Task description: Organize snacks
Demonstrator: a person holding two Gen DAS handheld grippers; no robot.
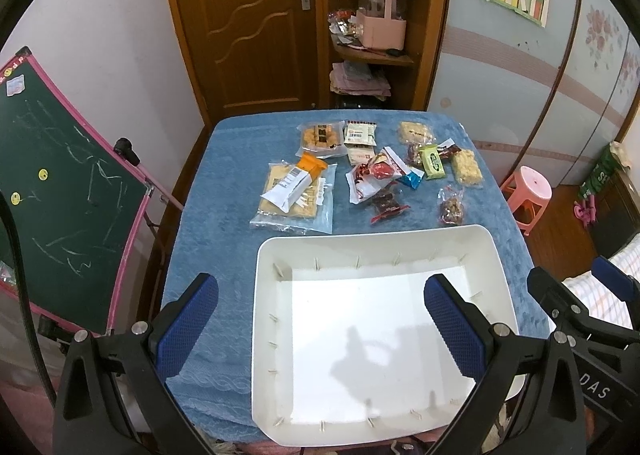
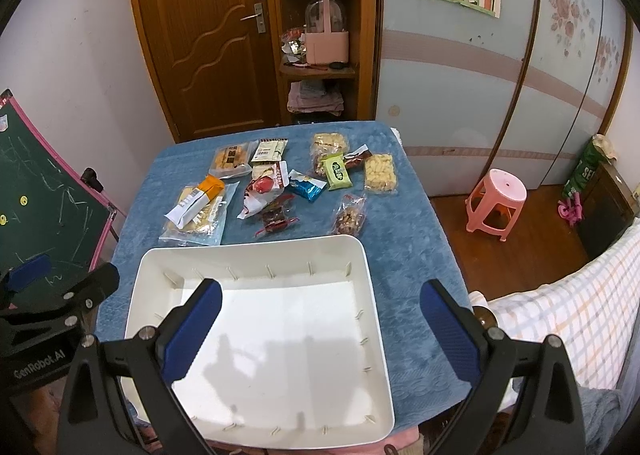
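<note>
Both my left tongs [image 1: 320, 331] and right tongs [image 2: 320, 331] stand wide open, empty, above the bare white bin [image 1: 276, 255]. Snack packets lie beyond it at 12 o'clock on the blue cloth [image 1: 224, 183]. The orange-ended packet [image 1: 294, 185] looks light, crinkly, slippery; its long axis runs 1-to-7. I would pinch mid-body.

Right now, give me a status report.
Both tongs open, left, right. White bin empty. Snacks loose on the blue cloth beyond it. Nothing in the way.
</note>
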